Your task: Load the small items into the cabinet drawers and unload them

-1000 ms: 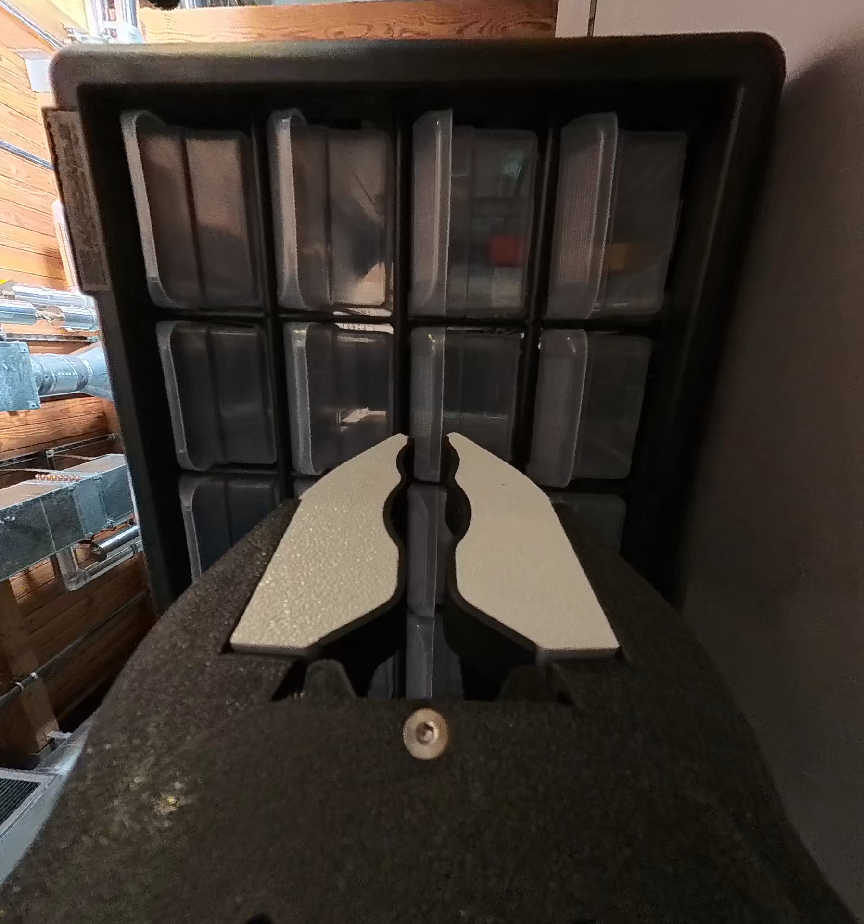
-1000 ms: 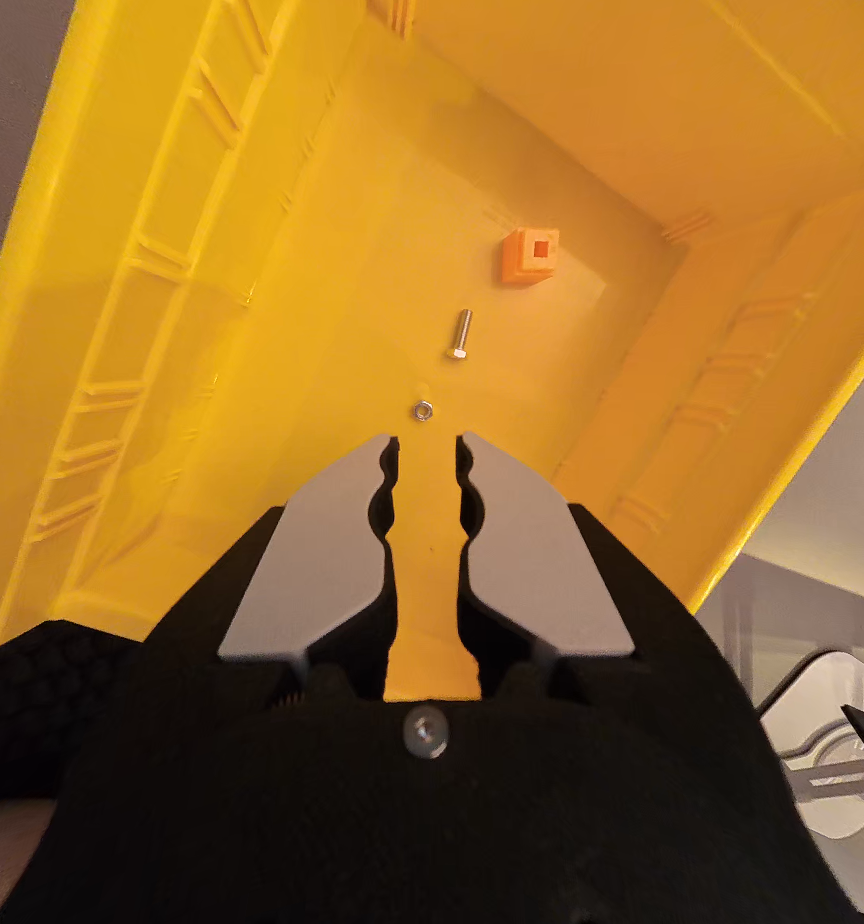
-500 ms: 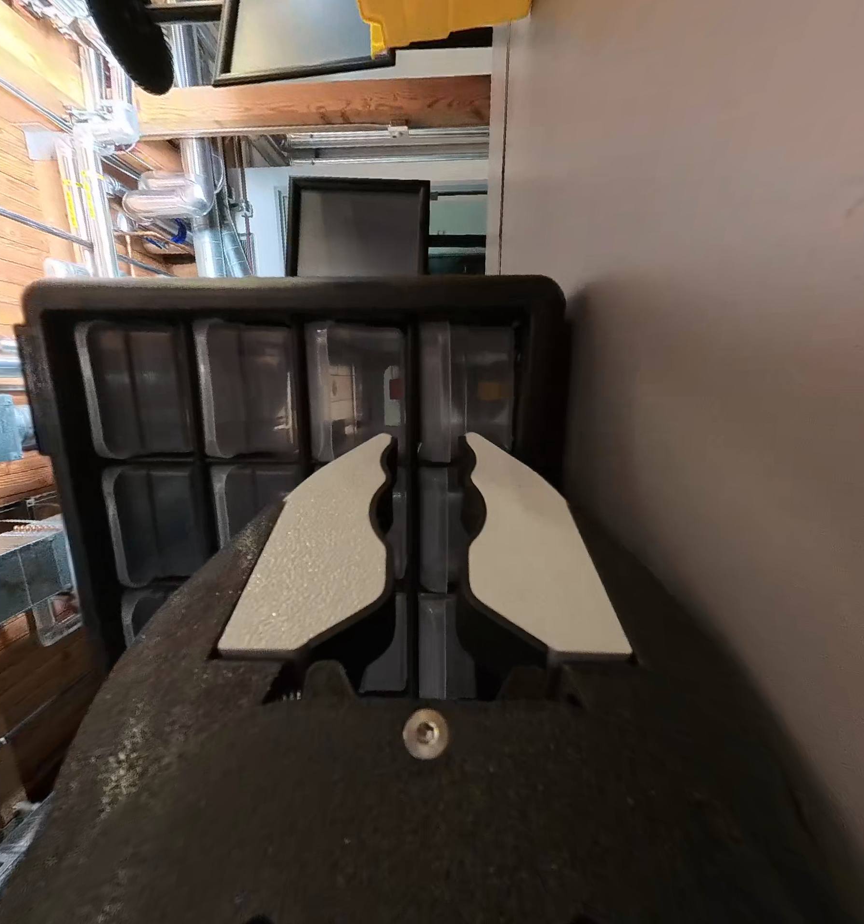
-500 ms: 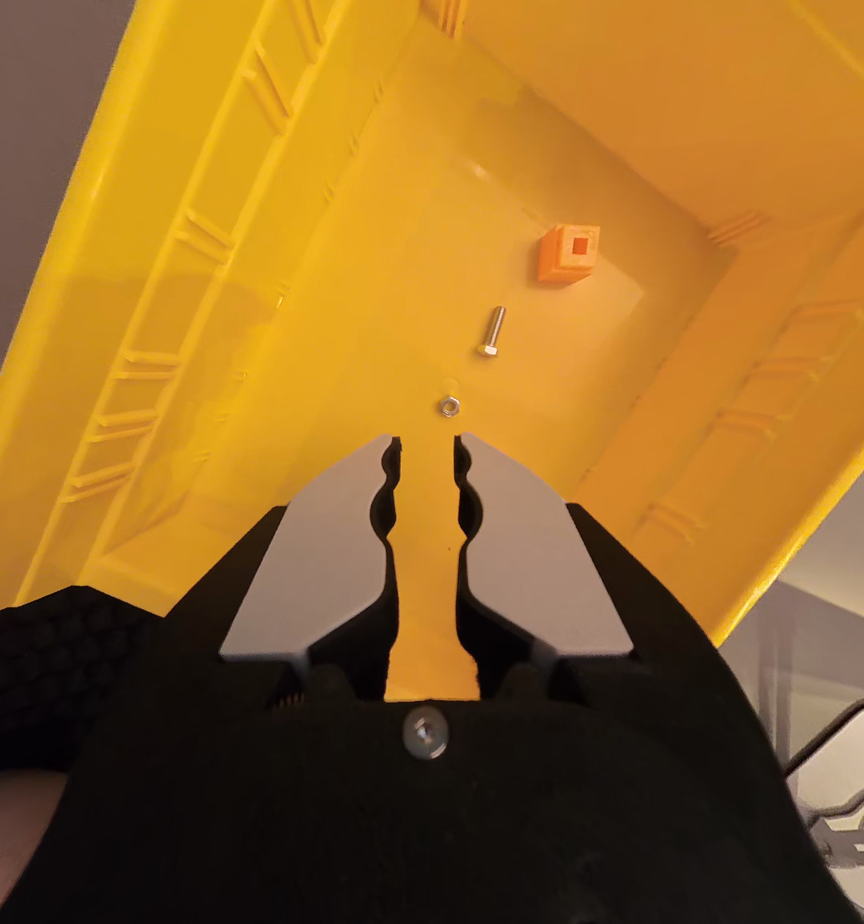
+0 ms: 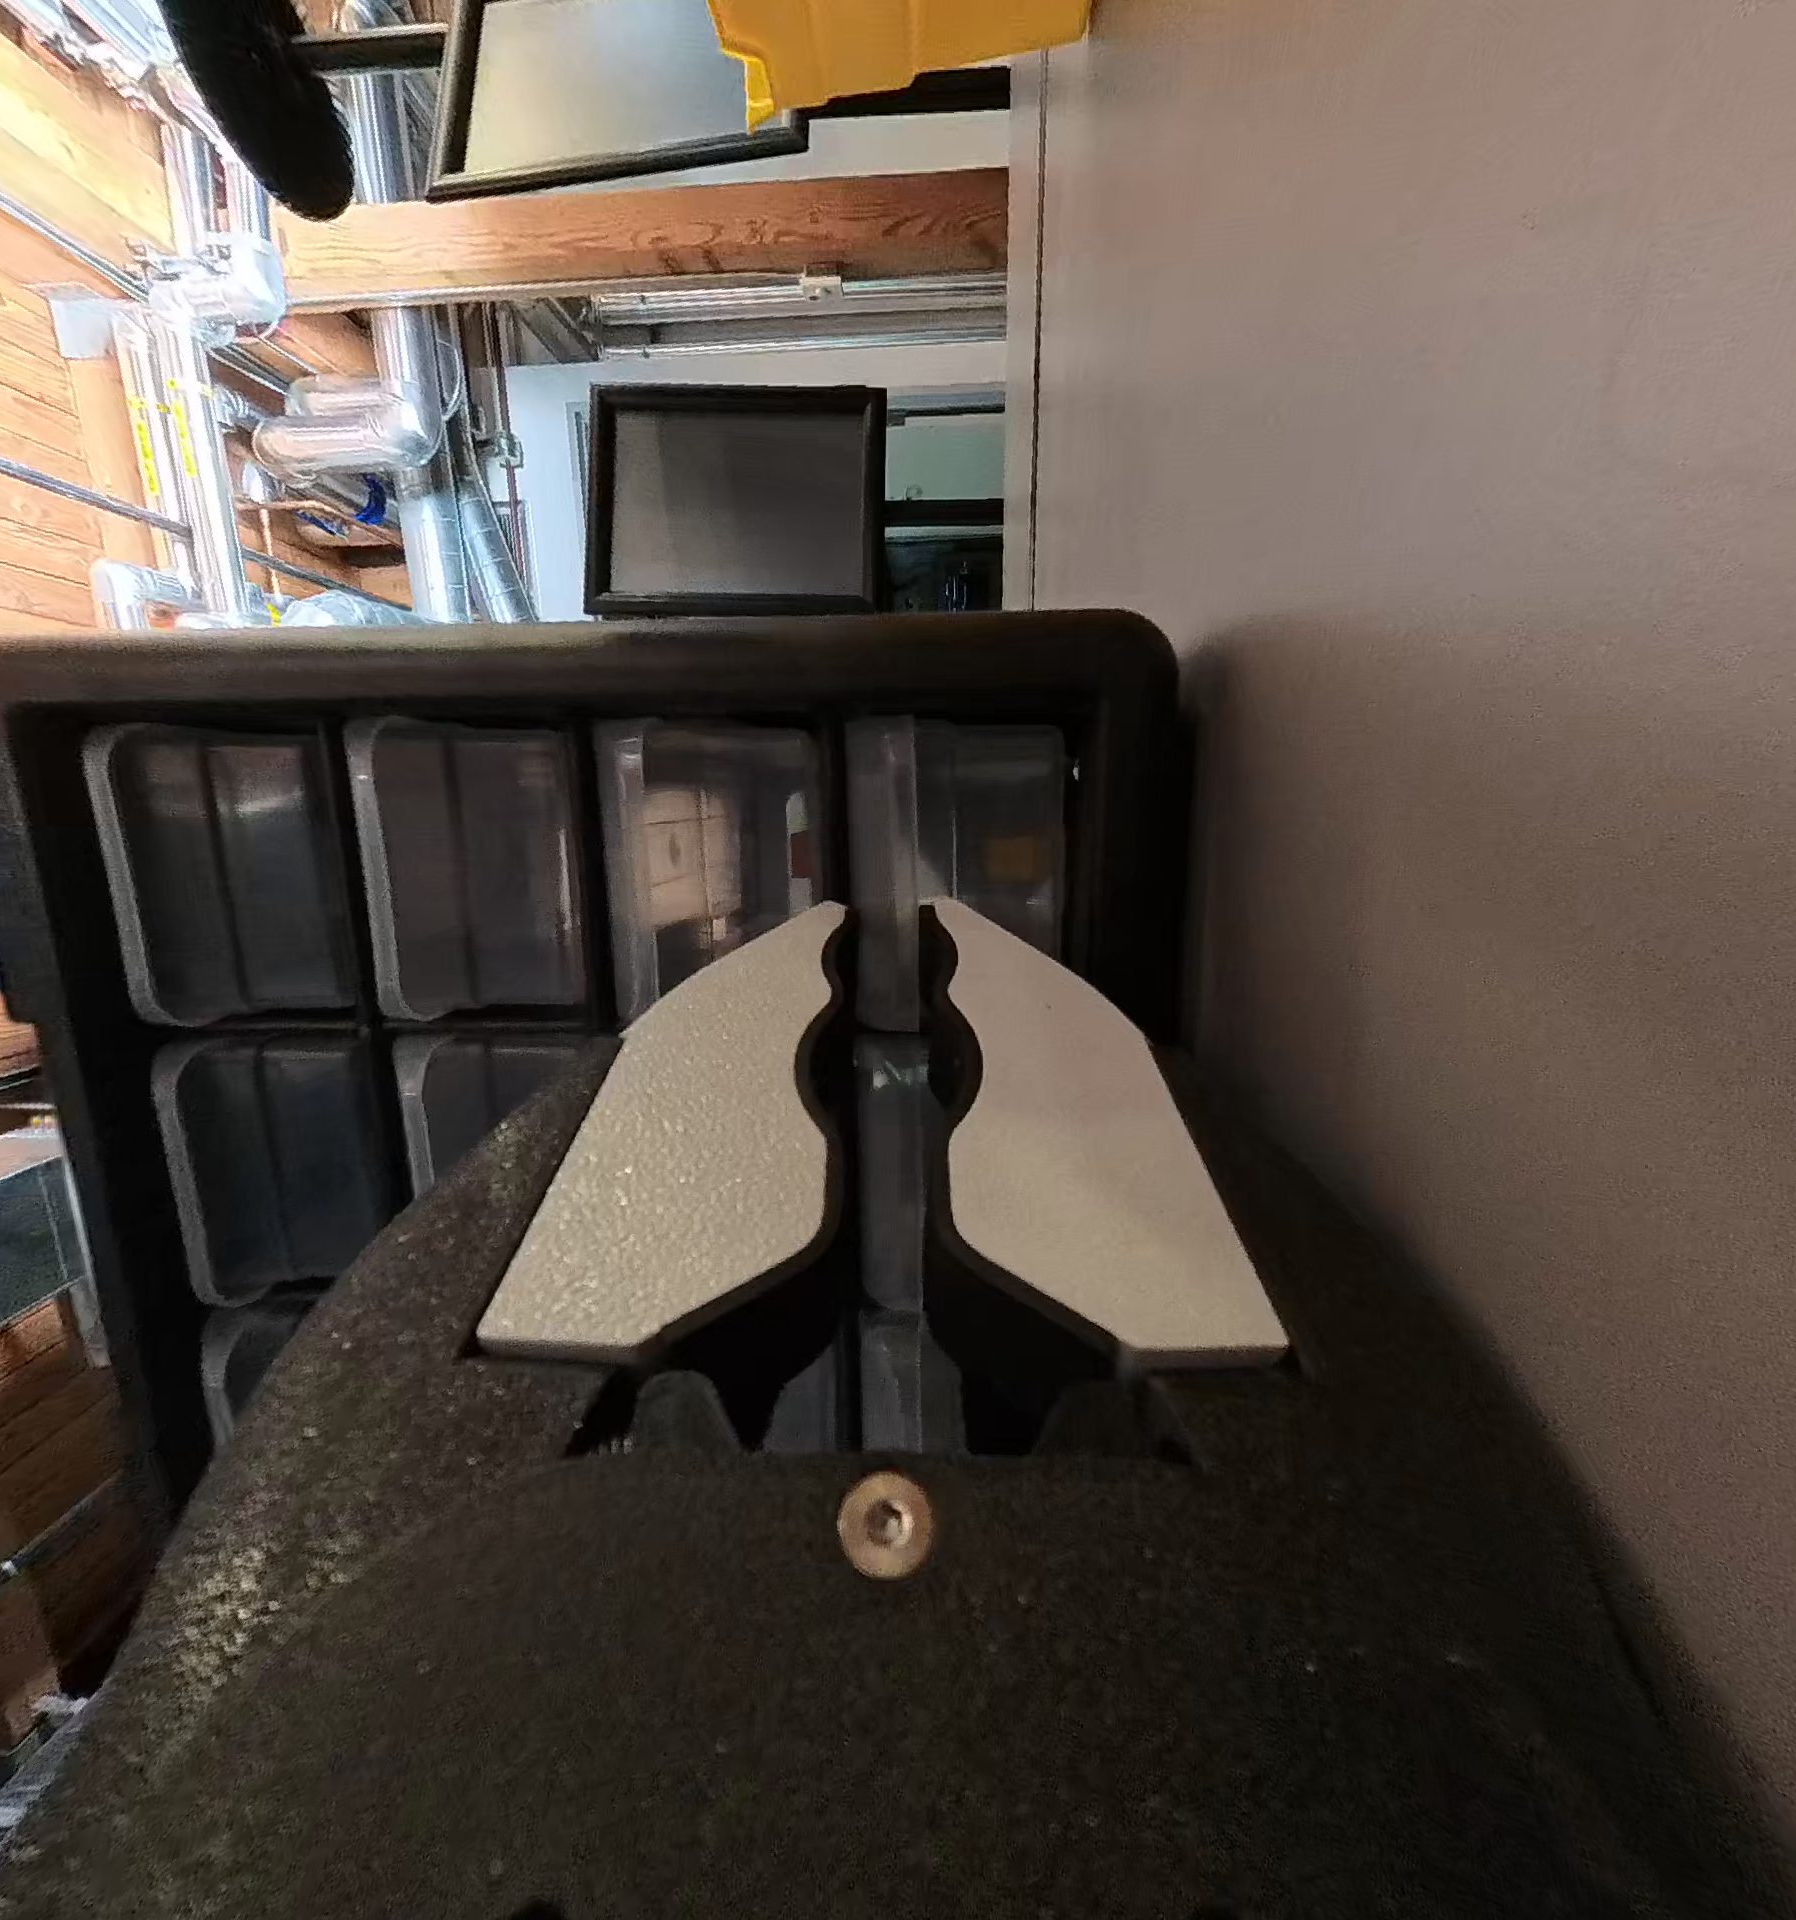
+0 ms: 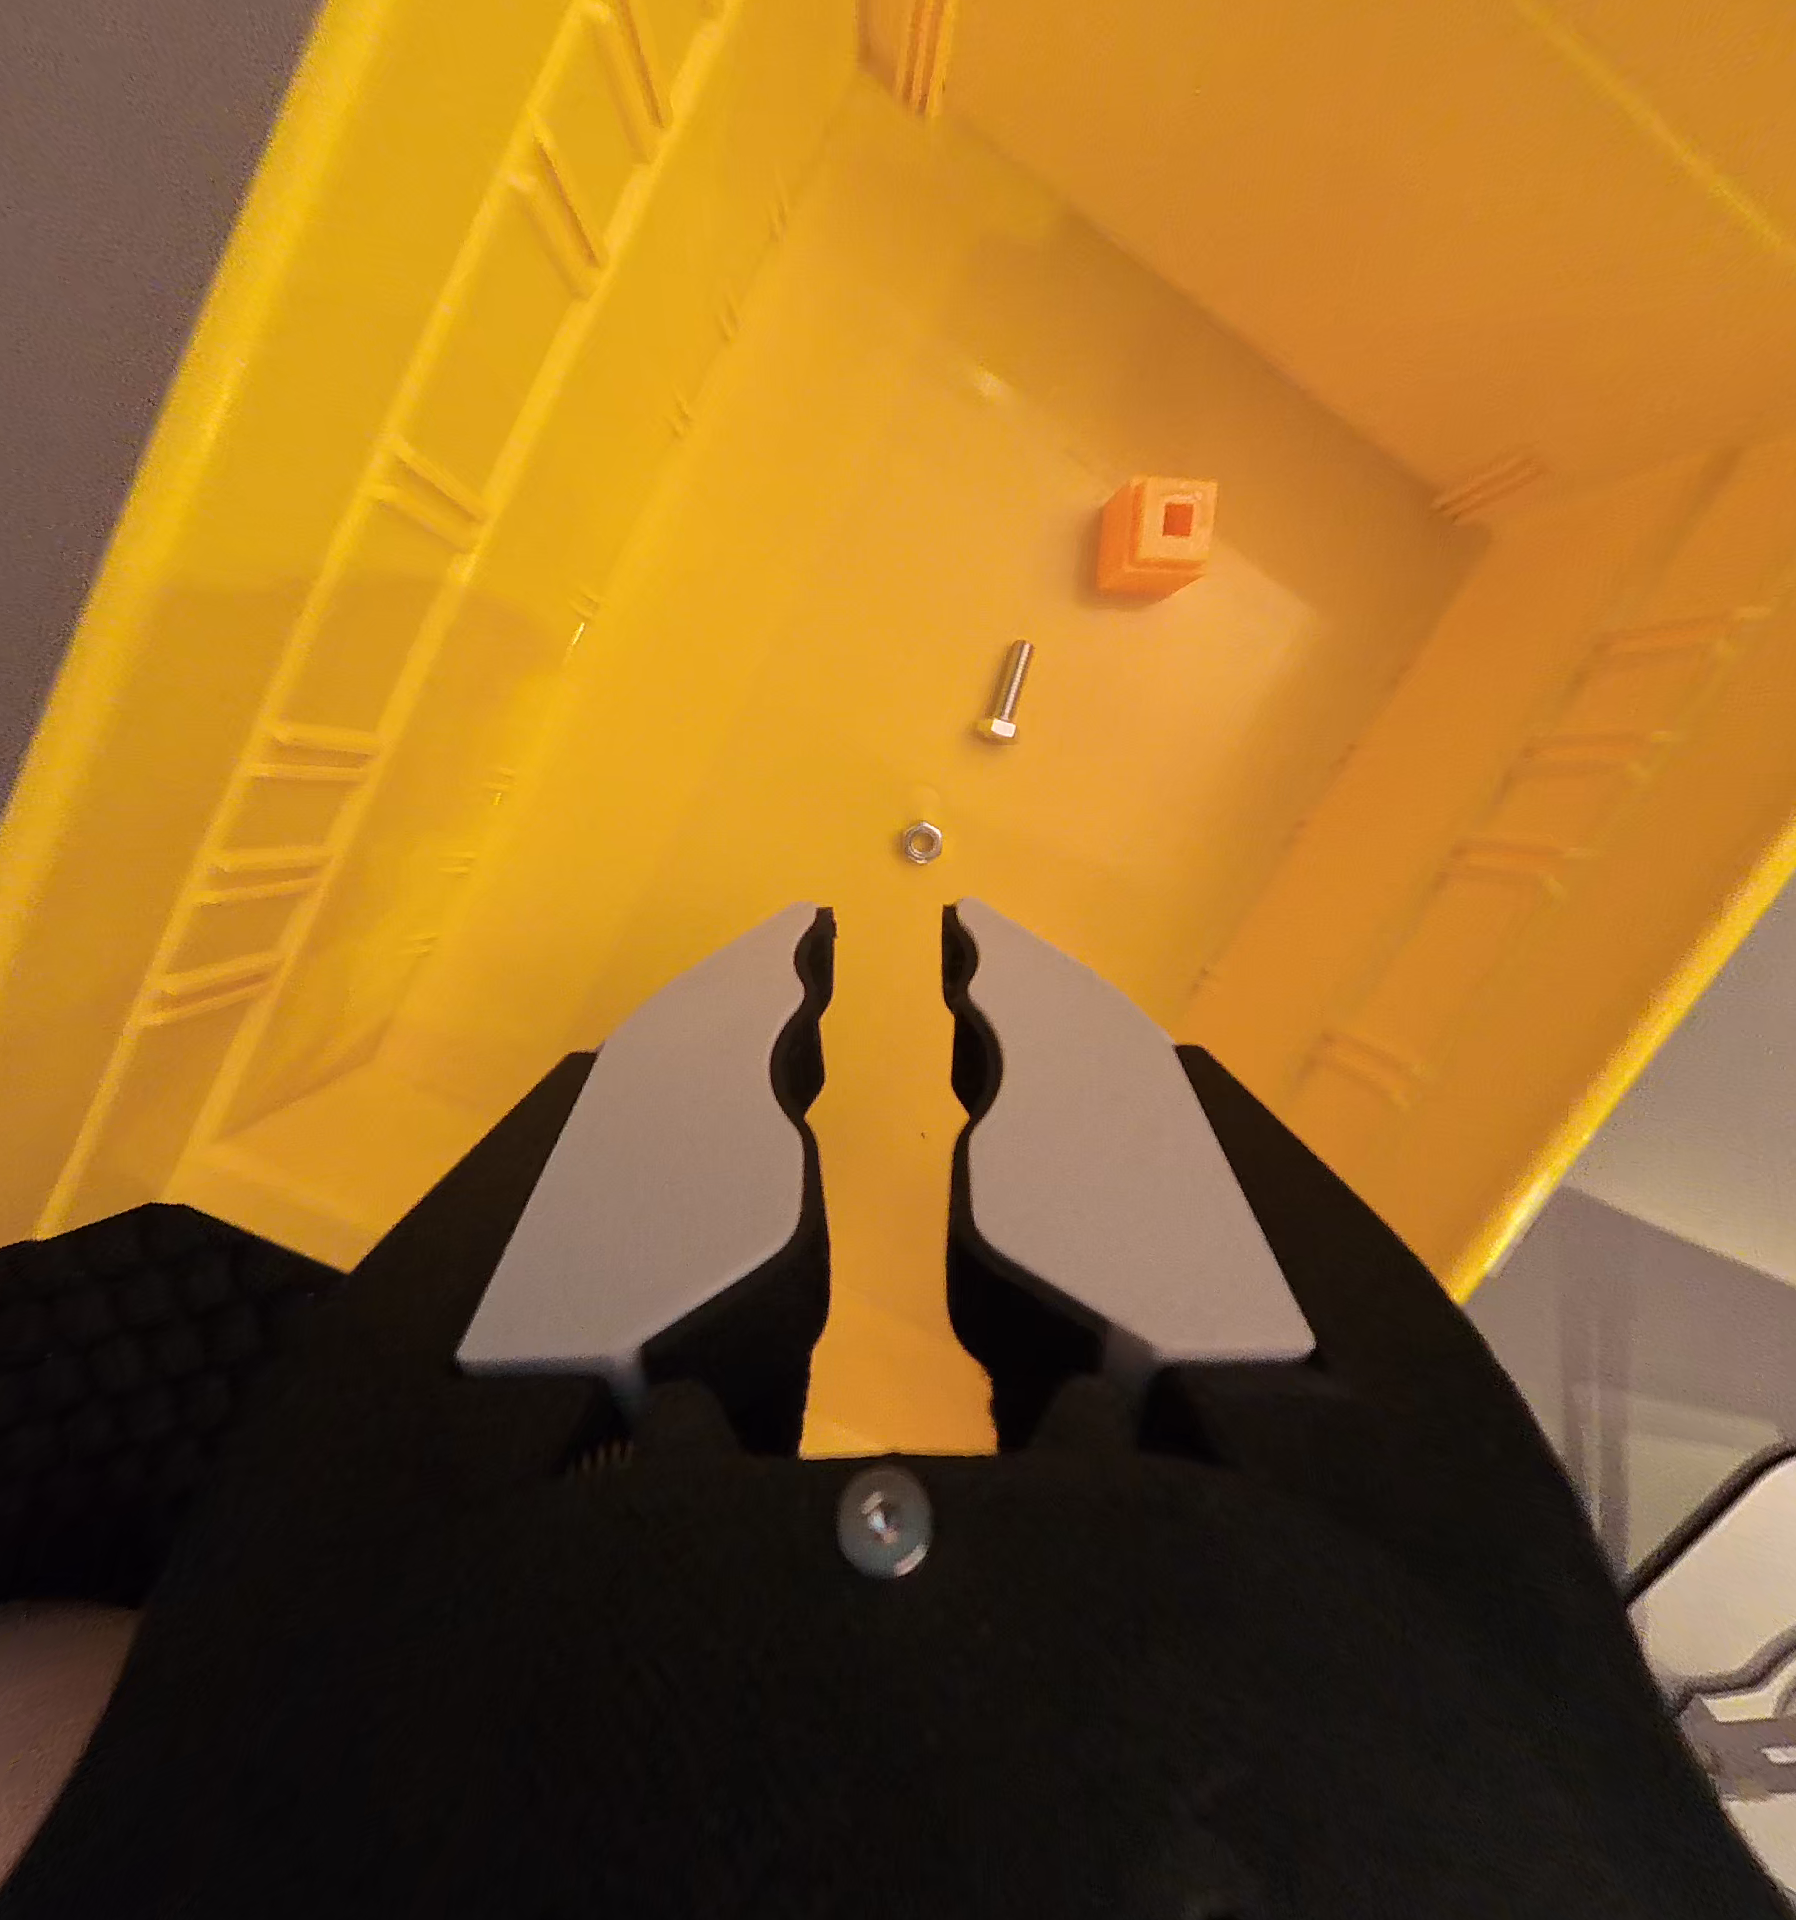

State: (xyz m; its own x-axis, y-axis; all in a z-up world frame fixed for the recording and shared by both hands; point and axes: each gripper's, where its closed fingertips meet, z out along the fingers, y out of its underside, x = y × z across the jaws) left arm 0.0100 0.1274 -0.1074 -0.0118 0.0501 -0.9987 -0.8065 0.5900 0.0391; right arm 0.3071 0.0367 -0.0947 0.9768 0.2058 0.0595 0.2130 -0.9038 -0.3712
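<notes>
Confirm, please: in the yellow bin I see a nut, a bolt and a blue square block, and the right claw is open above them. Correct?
Not quite: the square block is orange, not blue, as the right wrist view shows. The nut and bolt do lie in the yellow bin, and the right claw is open.

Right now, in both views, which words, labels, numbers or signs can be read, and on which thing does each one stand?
No text can be read.
Cabinet: no legible marking on its frame or its drawers.
Yellow bin, orange block, bolt, nut: no writing shows.
Yellow tags on the pipes: too small to read.
</notes>
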